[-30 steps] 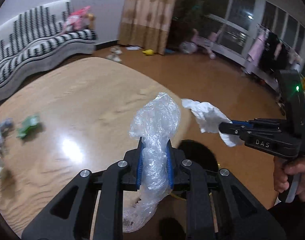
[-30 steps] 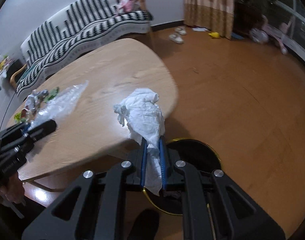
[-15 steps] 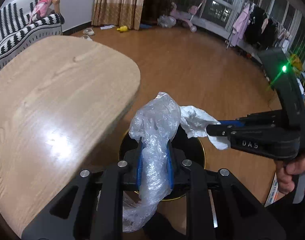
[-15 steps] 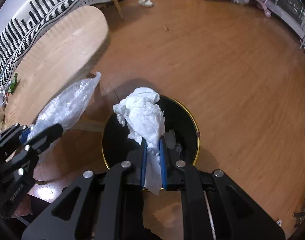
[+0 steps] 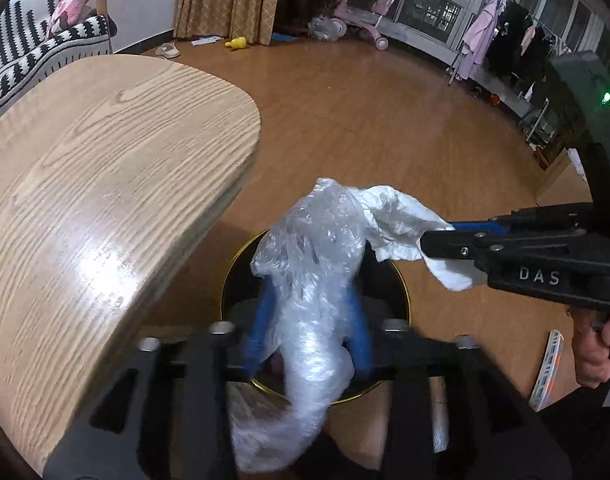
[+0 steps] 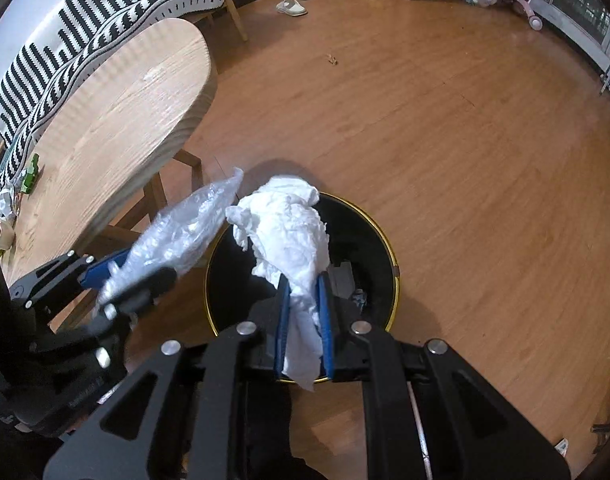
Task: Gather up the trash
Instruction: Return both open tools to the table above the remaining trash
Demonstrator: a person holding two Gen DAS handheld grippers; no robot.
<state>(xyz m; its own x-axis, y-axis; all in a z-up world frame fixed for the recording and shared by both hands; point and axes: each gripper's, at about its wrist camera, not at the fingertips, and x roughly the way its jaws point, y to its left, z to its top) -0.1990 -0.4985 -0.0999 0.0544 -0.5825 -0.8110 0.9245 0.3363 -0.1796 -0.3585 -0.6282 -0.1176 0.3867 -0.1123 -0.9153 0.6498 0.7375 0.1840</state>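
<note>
Over the black bin (image 6: pixel 379 248), the left gripper (image 5: pixel 309 312) jaws had just been opening around the plastic bag (image 5: pixel 317 256); the right gripper (image 6: pixel 303 304) jaws clamped the white tissue (image 6: pixel 289 224).

black bin (image 6: pixel 385 248) stands on wooden floor (image 6: pixel 465 140).

Both grippers travelled off the wooden table (image 5: pixel 105 184) and sank until the black gold-rimmed bin (image 6: pixel 379 236) lay directly beneath their fingertips, where a second before the tabletop had filled that space. The left gripper (image 5: pixel 311 320) had just been opening, so its blue pads (image 5: pixel 261 320) stood apart from the clear plastic bag (image 5: pixel 313 280) between them, which seemed no longer pinched, though motion blur hid any remaining contact. The bag's top had come up against the white tissue (image 6: pixel 289 232) ahead of the right gripper's (image 6: pixel 303 328) fingers.
</note>
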